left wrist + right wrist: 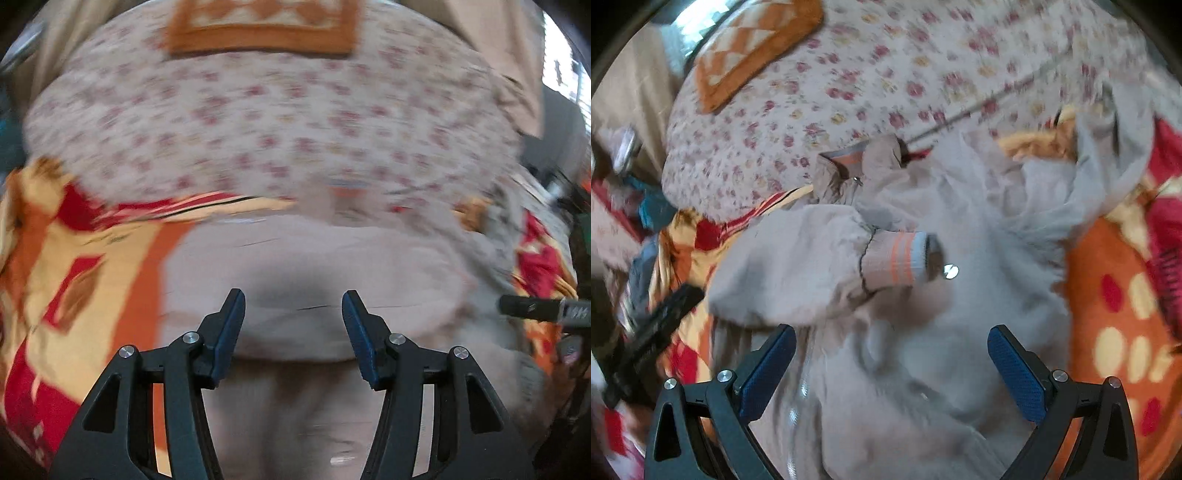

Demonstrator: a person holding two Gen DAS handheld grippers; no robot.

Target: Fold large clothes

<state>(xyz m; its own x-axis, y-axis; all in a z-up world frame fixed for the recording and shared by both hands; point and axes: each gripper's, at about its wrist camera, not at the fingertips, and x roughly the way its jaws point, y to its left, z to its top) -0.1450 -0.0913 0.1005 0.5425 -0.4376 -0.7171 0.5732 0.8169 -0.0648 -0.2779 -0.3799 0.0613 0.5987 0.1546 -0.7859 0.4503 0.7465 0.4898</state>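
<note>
Both grippers tilt downward over the bed; the left gripper (pixel 293 306) has its jaws spread with nothing between them, above the pale grey jacket (pixel 314 266); the right gripper (pixel 892 341) holds its jaws wide apart, empty, over the same jacket (pixel 960 314), whose sleeve with a striped cuff (pixel 897 258) lies folded across the body; the jacket rests on an orange-and-red blanket (pixel 1108 314), near a floral sheet (pixel 258 122).
</note>
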